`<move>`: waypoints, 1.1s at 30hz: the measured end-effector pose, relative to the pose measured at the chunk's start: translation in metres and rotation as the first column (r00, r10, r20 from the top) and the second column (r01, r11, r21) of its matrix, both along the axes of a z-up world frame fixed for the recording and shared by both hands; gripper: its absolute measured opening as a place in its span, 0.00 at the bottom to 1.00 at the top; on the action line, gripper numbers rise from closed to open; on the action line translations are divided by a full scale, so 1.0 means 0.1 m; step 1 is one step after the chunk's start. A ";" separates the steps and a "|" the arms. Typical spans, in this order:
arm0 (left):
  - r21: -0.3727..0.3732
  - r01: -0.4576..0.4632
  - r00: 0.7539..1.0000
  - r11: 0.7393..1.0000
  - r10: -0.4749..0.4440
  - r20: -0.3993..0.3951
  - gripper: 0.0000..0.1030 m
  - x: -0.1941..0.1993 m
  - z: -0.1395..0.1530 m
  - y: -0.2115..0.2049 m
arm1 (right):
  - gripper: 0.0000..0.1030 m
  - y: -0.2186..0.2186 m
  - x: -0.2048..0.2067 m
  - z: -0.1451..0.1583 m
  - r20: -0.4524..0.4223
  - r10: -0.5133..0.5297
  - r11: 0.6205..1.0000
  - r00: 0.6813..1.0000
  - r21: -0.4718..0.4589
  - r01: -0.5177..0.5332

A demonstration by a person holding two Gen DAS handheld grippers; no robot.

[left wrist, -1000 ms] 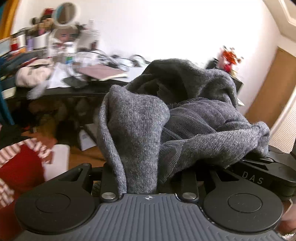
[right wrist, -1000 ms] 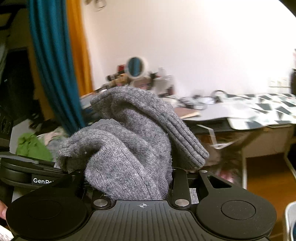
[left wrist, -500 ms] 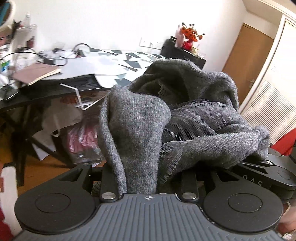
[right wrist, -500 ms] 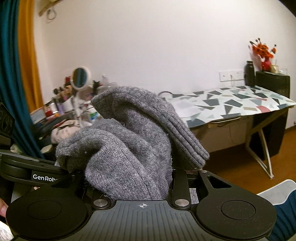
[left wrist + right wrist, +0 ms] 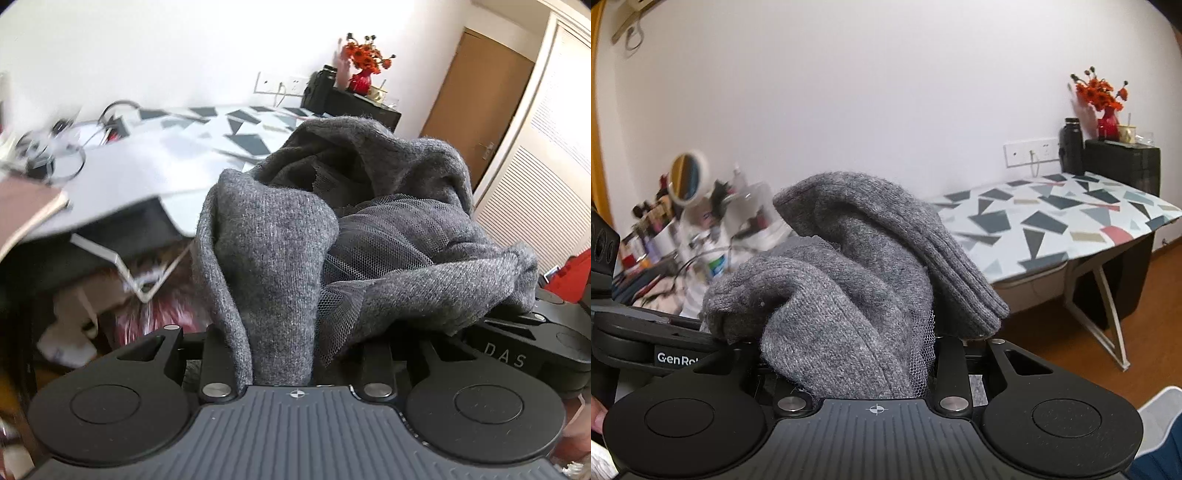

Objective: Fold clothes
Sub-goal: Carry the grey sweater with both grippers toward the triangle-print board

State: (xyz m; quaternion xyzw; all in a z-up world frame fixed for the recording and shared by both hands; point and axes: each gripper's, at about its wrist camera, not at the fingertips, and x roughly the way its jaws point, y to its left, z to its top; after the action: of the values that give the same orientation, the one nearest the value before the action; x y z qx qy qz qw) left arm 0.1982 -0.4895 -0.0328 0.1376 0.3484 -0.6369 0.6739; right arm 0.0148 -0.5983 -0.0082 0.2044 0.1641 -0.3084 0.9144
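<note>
Bright daylight — blurred, fisheye-bent edges

A table with a geometric-patterned top stands against the white wall; red flowers in a vase sit on a black cabinet beside it.

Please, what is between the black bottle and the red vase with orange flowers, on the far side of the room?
In the right wrist view, only bare white wall shows between the black bottle and the red vase. Nothing stands between them.

Grey knit garment, black gripper, triangle-patterned white tabletop, red flowers.
</note>
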 end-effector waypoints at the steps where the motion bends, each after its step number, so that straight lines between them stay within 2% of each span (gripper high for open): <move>1: 0.002 0.008 1.000 1.000 -0.008 0.004 0.33 0.03 -0.01 -0.08 | 0.28 -0.07 0.02 -0.02 0.002 -0.008 1.000 1.000 0.005 0.008; 9: 0.053 0.037 0.999 0.998 -0.036 -0.007 0.33 0.13 -0.16 -0.67 | 0.28 -0.67 0.08 -0.21 -0.009 -0.018 0.999 1.000 0.050 0.019; 16: 0.091 -0.015 1.000 0.996 0.014 0.017 0.33 -0.06 -0.20 -1.28 | 0.28 -1.40 -0.08 -0.34 0.018 0.043 0.995 0.999 0.085 -0.044; 25: 0.053 -0.087 0.996 0.995 0.085 0.042 0.33 -0.55 -0.04 -2.03 | 0.28 -2.31 -0.58 -0.21 0.048 0.111 0.992 0.993 0.059 -0.114; 29: 0.044 -0.073 0.997 0.996 0.071 0.043 0.33 -0.76 -0.03 -2.30 | 0.28 -2.57 -0.86 -0.20 0.058 0.087 0.995 0.995 0.053 -0.090; 33: 0.032 -0.015 0.999 0.999 0.013 0.050 0.33 -0.98 -0.02 -2.56 | 0.28 -2.76 -1.16 -0.21 0.068 0.023 0.999 0.997 0.046 -0.026</move>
State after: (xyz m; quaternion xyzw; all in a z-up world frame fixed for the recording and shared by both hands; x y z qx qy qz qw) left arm 0.1006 -0.7456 -0.0351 0.1620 0.3427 -0.6228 0.6844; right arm -0.1012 -0.8741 -0.0290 0.2340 0.1430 -0.2861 0.9181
